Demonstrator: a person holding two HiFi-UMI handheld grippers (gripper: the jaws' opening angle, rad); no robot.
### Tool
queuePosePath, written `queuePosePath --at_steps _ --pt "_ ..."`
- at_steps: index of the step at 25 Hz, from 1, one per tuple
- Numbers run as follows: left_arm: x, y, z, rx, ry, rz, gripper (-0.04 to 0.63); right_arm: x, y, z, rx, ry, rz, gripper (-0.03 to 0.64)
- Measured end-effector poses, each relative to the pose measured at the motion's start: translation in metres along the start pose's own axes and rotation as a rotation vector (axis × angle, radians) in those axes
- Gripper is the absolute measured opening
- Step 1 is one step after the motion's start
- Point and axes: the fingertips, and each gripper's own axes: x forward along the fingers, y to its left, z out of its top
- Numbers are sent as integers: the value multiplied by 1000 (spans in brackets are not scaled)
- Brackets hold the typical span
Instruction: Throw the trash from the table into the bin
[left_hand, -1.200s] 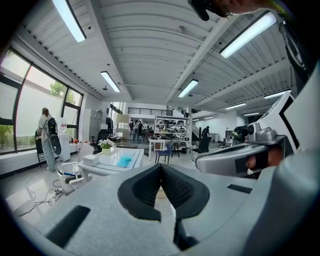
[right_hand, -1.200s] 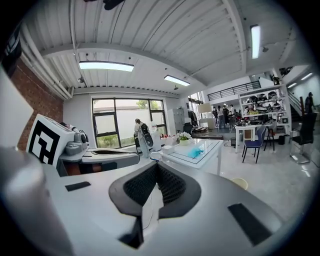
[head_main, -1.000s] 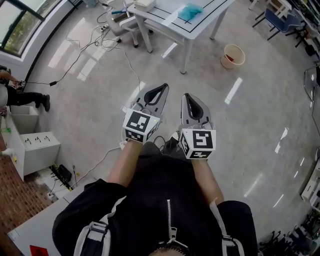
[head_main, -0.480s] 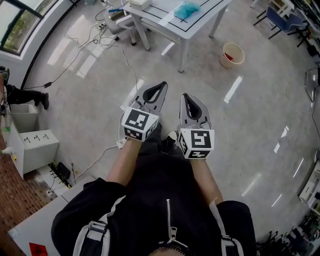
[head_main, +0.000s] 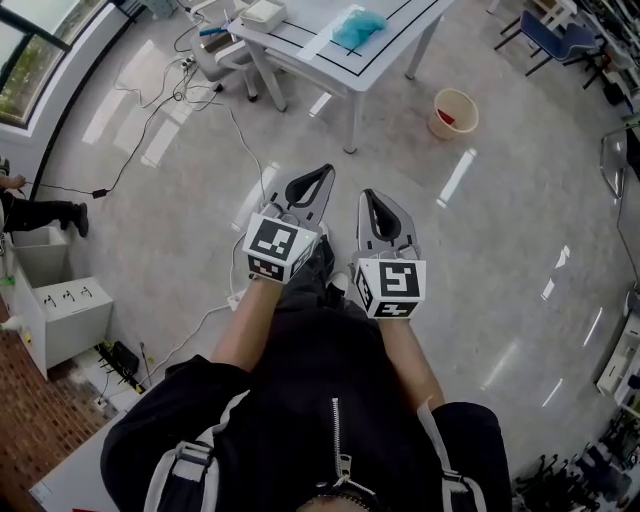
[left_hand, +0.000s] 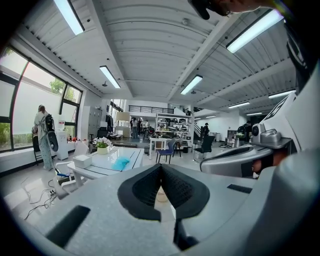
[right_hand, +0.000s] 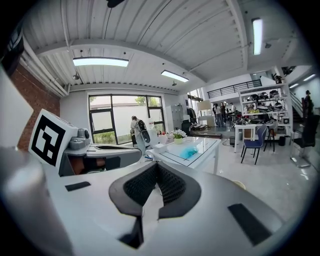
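A crumpled blue piece of trash (head_main: 358, 25) lies on the white table (head_main: 300, 40) at the top of the head view. A tan bin (head_main: 453, 112) with something red inside stands on the floor to the table's right. My left gripper (head_main: 325, 172) and right gripper (head_main: 368, 192) are held side by side over the floor, well short of the table, both shut and with nothing in them. In the left gripper view the shut tips (left_hand: 161, 166) point toward the table, with the blue trash (left_hand: 120, 163) to their left. The right gripper view shows the blue trash (right_hand: 188, 151) beyond the shut tips (right_hand: 157, 165).
A white box (head_main: 262, 12) also sits on the table. Cables (head_main: 200, 90) trail across the floor at left. A white cabinet (head_main: 60, 310) and a person (head_main: 40, 212) are at the left edge, blue chairs (head_main: 545, 35) at top right.
Both grippers have been carried forward across the floor toward the table, staying side by side and shut. The table and bin have shifted slightly left in the head view.
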Motion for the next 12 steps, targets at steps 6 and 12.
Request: queuePosePath --at_steps 6,12 --pt "42 35 7 -10 -10 -32 8 48 -13 16 -23 11 -19 11" --pt "81 66 26 -5 -25 -72 8 92 -29 43 -38 3 -48 11"
